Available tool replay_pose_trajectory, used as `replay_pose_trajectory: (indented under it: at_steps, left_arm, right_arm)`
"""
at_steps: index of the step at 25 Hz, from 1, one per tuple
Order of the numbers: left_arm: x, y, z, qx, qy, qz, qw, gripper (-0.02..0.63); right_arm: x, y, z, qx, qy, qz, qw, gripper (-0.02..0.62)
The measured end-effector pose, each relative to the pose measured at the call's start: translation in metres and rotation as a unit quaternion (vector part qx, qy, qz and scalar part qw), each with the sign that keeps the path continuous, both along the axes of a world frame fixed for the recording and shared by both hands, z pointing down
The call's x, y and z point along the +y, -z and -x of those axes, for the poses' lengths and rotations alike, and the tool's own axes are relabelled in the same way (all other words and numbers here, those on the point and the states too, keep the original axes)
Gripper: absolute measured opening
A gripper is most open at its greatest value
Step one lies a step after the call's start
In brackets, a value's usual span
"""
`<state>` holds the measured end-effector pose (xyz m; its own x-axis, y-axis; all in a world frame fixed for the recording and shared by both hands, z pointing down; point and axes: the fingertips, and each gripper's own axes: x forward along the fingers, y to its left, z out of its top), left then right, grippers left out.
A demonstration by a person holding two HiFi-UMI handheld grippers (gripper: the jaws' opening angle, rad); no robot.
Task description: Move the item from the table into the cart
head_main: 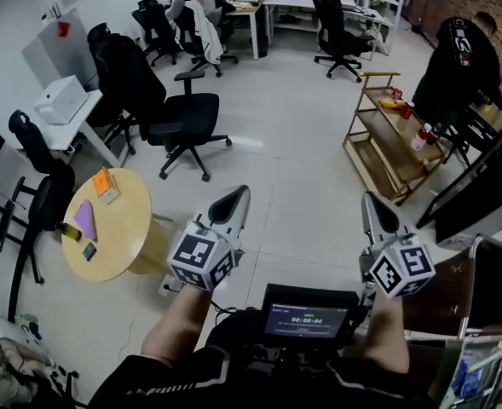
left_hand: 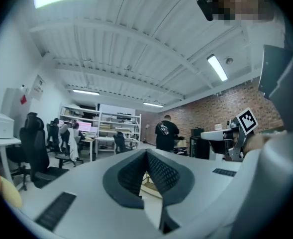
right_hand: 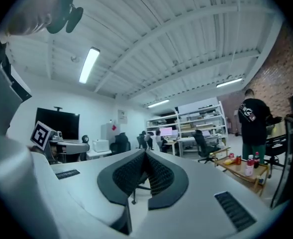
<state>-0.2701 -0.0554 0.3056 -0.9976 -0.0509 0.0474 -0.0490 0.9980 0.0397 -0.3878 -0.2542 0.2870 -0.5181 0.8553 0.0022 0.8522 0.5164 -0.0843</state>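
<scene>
A round yellow table [head_main: 124,228] stands at the left, a step away from both grippers. On it lie an orange booklet [head_main: 106,183], a purple item [head_main: 85,220] and a small dark item [head_main: 89,250]. My left gripper [head_main: 238,196] [left_hand: 146,156] is held level over the floor, jaws closed tip to tip with nothing between them. My right gripper [head_main: 372,201] [right_hand: 146,156] is beside it, also shut and empty. A wooden cart [head_main: 385,139] [right_hand: 245,171] carrying bottles and a banana stands ahead to the right. A metal wire cart [head_main: 489,313] is close at the lower right.
Black office chairs [head_main: 178,118] stand ahead on the left. A white printer [head_main: 60,99] sits on a side desk. A person in black [head_main: 462,54] stands by the wooden cart, and others sit at the far desks [head_main: 191,7]. A dark monitor [head_main: 481,194] is at the right.
</scene>
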Motion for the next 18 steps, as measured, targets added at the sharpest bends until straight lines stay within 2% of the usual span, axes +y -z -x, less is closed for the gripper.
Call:
replay_pose_trajectory:
  at_steps: [4,8,13,18]
  left_arm:
    - [0.112,-0.007,-0.036,0.006,0.079,-0.004,0.9968,0.003]
    - [0.213,-0.014,-0.084,-0.003,0.153,-0.013,0.9881,0.003]
    - [0.348,-0.028,-0.179,-0.004,0.227,-0.011,0.9738,0.003]
    - [0.472,-0.047,-0.266,0.004,0.294,-0.012,0.9558,0.003]
  right_arm:
    - [0.138,-0.007,-0.006,-0.001,0.085,-0.006,0.996,0.009]
    - [0.263,-0.013,-0.032,0.000,0.154,-0.004,0.988,0.009]
    - [0.432,-0.022,-0.106,-0.008,0.235,-0.008,0.972,0.009]
    - [0.591,-0.039,-0.184,-0.011,0.314,-0.020,0.949,0.009]
